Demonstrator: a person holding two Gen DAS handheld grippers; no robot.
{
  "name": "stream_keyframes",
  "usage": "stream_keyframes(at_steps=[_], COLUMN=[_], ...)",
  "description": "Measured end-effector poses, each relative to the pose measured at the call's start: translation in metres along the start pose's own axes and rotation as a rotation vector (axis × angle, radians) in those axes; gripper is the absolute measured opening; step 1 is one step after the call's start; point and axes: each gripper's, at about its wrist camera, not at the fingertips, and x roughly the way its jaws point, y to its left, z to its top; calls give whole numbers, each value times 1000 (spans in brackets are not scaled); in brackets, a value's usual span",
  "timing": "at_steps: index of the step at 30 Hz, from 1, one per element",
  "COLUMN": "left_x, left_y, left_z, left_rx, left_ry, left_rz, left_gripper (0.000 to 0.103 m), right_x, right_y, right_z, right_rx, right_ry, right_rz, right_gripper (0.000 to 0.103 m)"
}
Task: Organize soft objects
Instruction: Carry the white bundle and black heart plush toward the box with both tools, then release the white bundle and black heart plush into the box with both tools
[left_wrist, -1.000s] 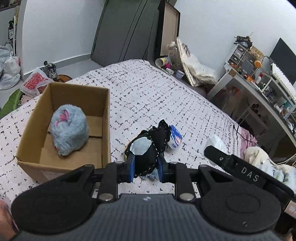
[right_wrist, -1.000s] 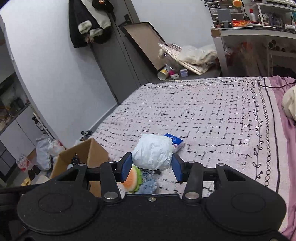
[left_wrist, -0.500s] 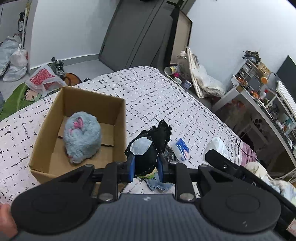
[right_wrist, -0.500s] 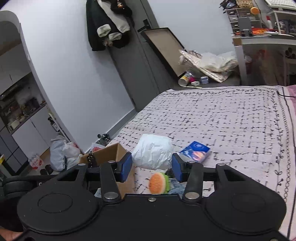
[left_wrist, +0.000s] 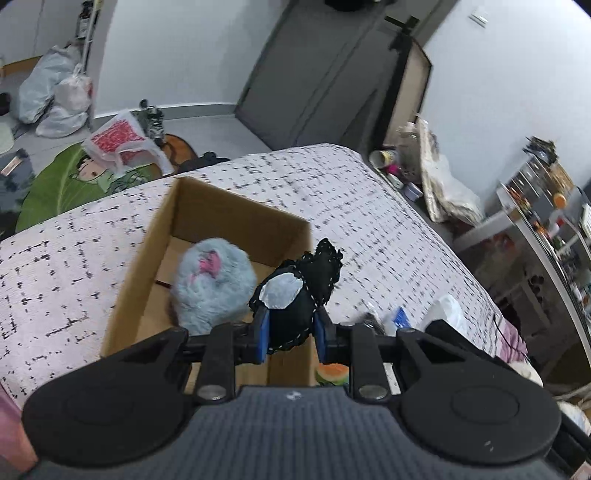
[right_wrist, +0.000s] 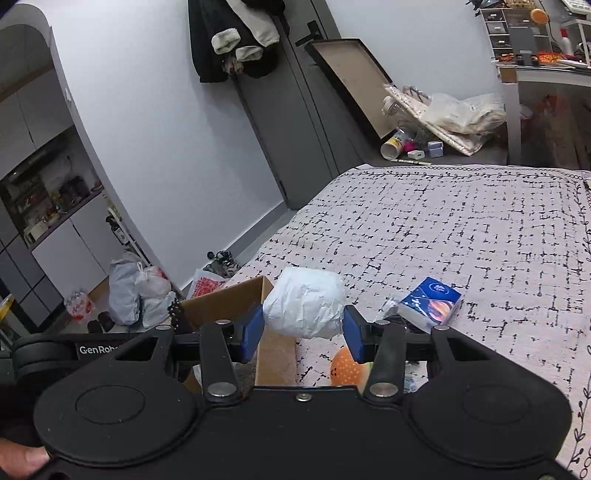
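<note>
My left gripper (left_wrist: 291, 334) is shut on a black plush toy (left_wrist: 295, 295) with a white patch and holds it above the right rim of an open cardboard box (left_wrist: 221, 206) on the bed. A grey-blue fluffy toy (left_wrist: 212, 280) lies inside the box. My right gripper (right_wrist: 303, 338) is shut on a white crumpled soft bundle (right_wrist: 304, 306) and holds it above the bed, beside the box's corner (right_wrist: 243, 295). An orange burger-like soft toy (right_wrist: 345, 369) lies on the bed below the right gripper; it also shows in the left wrist view (left_wrist: 332, 373).
A blue tissue pack (right_wrist: 430, 302) lies on the patterned bedspread (right_wrist: 461, 229) to the right of the box. Plastic bags (right_wrist: 136, 288) and a green mat (left_wrist: 74, 177) lie on the floor past the bed's edge. A desk (left_wrist: 535, 240) stands at the right.
My left gripper carried the black toy left and forward, from beside the box to over its right rim. My right gripper moved left with the white bundle, toward the box corner.
</note>
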Motion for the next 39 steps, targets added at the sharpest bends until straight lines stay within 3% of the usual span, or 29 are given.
stream_keyframes(at_steps=[5,16,19,24,31,33,35,37,39], left_x=[6,17,17,16,10,10,11,11,11], left_y=[17,38,39,41,45,46,48,48,46], left_z=[8,16,17,17,19,20,21,21,21], left_rx=[-57,-146,-156,-185,-213,-226,-236,-233,-222], left_ry=[-23,-2,5,29,-10,-17,-17,-19,-24], left_rz=[78,144,164,168,187,200,205,206,216], left_gripper=[24,25,29,46,53,54,56,60,67], right_x=[11,43,49,64,80,81,79,72,68], right_y=[8,31,39,50,63,64,61,57,55], right_z=[3,4,6,12,22,23,23,24,25], right_rx=[-1,-16,-25,-13,-35,-37,-24,-15,-20], right_ry=[6,40,45,64,84,91,87,83,85], right_rz=[14,49,65,101,121,128,147,162,154], right_gripper=[45,46,46,46,49,59,79,90,94])
